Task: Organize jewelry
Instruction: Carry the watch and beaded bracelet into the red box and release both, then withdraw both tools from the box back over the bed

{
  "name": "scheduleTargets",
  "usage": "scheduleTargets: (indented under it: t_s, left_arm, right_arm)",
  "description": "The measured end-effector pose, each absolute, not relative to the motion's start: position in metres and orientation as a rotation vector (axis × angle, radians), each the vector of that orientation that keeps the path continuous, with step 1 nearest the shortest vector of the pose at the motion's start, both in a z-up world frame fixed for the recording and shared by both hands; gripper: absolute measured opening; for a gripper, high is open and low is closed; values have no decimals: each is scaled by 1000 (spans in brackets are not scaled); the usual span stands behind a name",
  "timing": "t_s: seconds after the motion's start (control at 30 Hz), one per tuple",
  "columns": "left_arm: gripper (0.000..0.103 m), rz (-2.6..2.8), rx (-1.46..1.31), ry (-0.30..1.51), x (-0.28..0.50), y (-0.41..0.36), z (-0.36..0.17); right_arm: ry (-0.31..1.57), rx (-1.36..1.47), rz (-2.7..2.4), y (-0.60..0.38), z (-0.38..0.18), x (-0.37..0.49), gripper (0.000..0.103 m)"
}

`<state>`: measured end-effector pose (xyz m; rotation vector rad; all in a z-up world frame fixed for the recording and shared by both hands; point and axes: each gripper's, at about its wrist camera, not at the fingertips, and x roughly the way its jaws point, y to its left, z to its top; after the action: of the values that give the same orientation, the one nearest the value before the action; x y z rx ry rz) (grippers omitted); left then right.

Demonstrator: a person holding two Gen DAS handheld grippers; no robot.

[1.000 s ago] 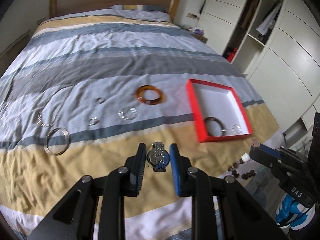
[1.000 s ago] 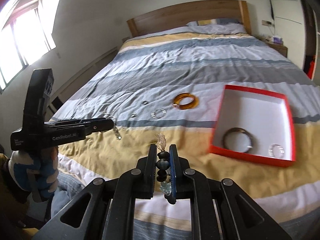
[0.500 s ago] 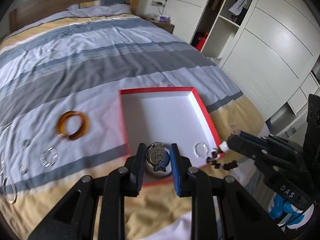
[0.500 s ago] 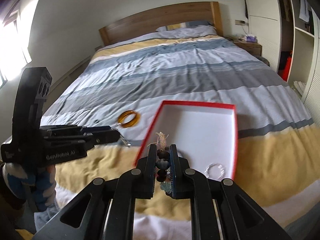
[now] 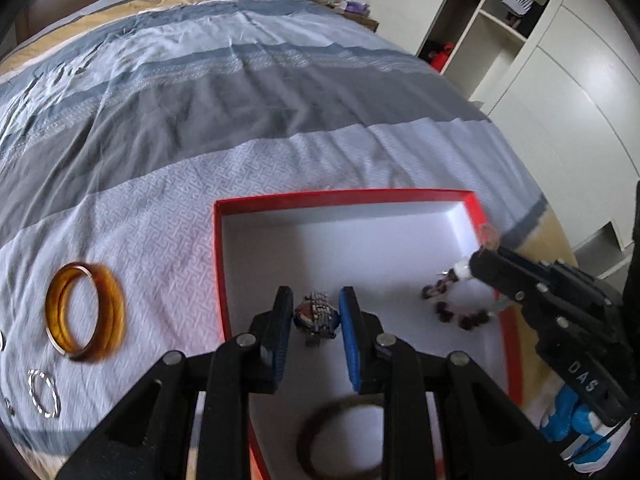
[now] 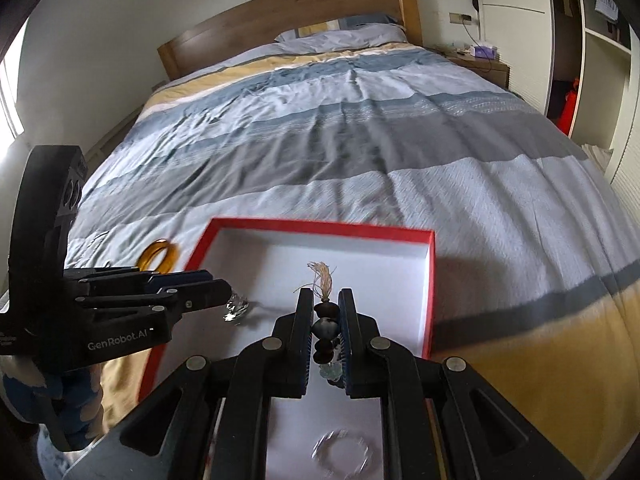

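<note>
The left gripper (image 5: 314,320) grips a watch (image 5: 318,316); the right gripper (image 6: 325,322) is clamped on a bead bracelet (image 6: 326,330). Both loads hang directly above the white floor of the red box (image 5: 218,264), so release requires only a straight descent. An amber bangle (image 5: 84,320) lies outside, left of the box.

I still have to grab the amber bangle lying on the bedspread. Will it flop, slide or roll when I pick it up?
The amber bangle looks like a solid, glossy ring, so it probably keeps its shape and won't flop. That smooth surface may slip between pads. It lies flat on the soft bedspread, so it probably won't roll unless tipped on edge.
</note>
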<state>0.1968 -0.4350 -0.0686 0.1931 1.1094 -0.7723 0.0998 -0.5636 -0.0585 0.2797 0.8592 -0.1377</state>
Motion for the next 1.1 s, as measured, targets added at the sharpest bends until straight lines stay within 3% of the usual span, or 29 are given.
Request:
scheduleTargets:
  t_s: [0.37,0.47,0.57,0.67,1.1]
  left_arm:
    - [23,-750,251,1060,192,-443,-87]
    - [24,-753,249,1059,192,-444,-85]
    - [33,-762,231,1070,189,-441,-83]
    - [35,-774,220,1068,184,-438,-76]
    - [36,-807,199,973,133,-392,-4]
  right_arm:
    - [928,236,-159,-576,-86,113,13]
    - [940,229,-168,-578,-89,111,24]
    - [939,225,-163,-577,-87,108,32]
    - [929,209,-168,-574,-79,103,38]
    - [832,222,-259,-570,-7,29,42]
